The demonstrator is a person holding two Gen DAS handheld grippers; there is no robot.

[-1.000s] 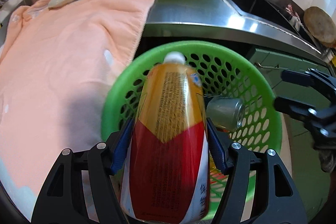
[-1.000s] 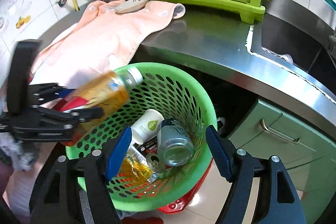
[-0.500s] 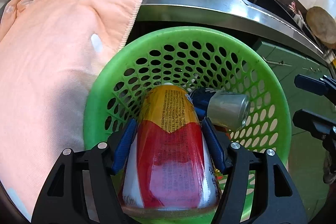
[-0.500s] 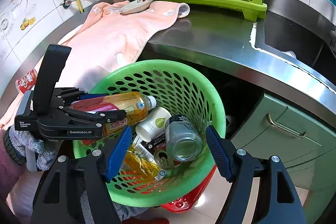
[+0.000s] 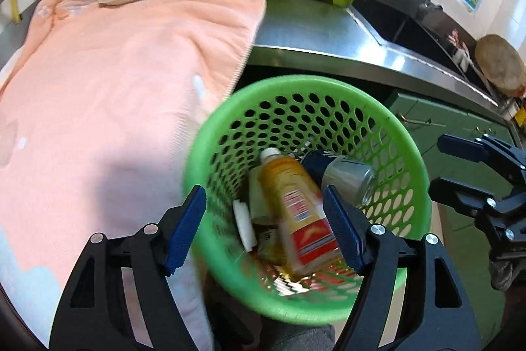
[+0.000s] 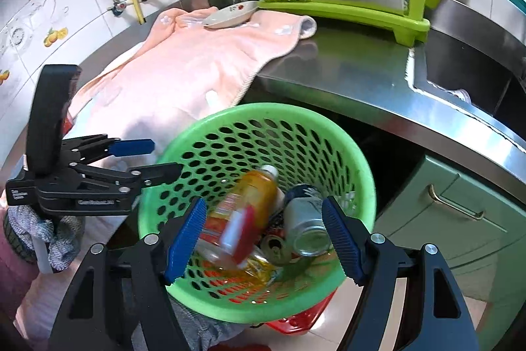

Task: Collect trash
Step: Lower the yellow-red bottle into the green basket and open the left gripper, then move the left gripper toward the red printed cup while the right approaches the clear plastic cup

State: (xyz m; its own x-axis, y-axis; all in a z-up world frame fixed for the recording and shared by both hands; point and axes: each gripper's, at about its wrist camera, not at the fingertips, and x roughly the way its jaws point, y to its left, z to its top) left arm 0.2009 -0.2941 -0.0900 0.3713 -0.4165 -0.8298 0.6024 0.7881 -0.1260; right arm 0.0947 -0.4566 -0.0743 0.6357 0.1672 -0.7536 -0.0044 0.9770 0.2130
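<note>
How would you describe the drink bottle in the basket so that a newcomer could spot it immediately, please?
Find the round green perforated basket below the steel counter's edge. Inside, among the trash, lies the bottle, on its side beside a silver can. It alone has amber liquid, a white cap and a red-and-yellow label.

White lettering sits on the black body of the left hand-held gripper (image 6: 164, 158) in the right wrist view: one line looks like "GenRobot.AI", though blur softens it, and a smaller block near its rear end is too small to read. The red-and-yellow label on the bottle (image 5: 297, 214) carries print, smeared beyond reading.
</note>
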